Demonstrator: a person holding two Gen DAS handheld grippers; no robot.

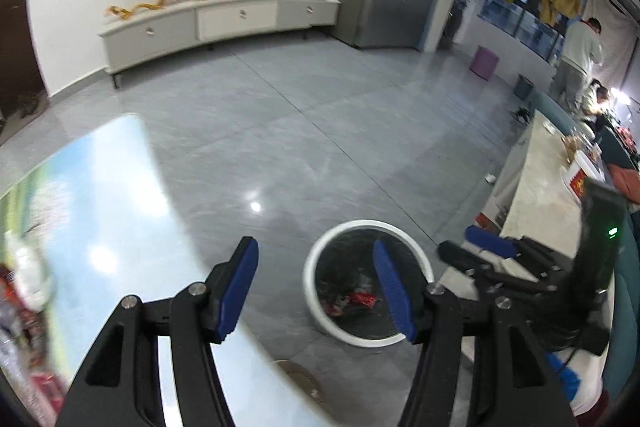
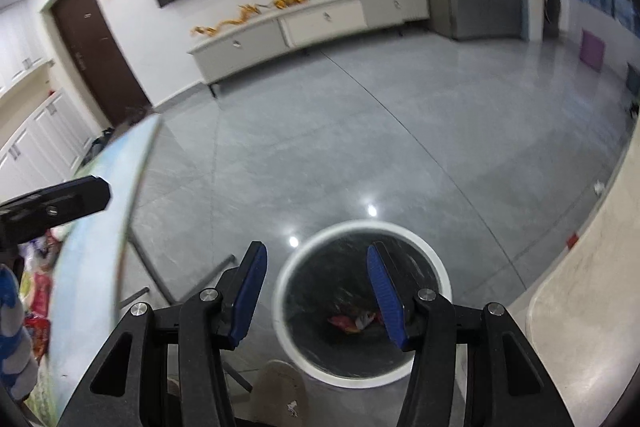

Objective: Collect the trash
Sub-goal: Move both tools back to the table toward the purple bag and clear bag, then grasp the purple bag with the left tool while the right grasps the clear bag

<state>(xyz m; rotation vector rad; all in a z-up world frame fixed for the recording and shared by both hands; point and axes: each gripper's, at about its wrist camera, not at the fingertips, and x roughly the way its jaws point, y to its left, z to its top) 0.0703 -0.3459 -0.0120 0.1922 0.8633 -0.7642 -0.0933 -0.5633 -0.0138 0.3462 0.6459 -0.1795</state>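
Note:
A white-rimmed round trash bin (image 1: 320,251) with a black liner stands on the grey floor; it also shows in the right wrist view (image 2: 304,251). Red wrappers (image 1: 360,299) lie at its bottom, also visible in the right wrist view (image 2: 347,322). My left gripper (image 1: 316,291) is open and empty, above the table edge and the bin. My right gripper (image 2: 316,297) is open and empty, right above the bin's mouth. The right gripper (image 1: 472,247) also shows at the right of the left wrist view. More trash (image 1: 24,291) lies blurred on the table at far left.
A glossy table (image 1: 108,211) with a printed top lies to the left, and shows in the right wrist view (image 2: 92,227). A pale counter (image 1: 536,195) with boxes runs along the right. A TV cabinet (image 1: 224,23) stands by the far wall. Two people (image 1: 580,59) are at far right.

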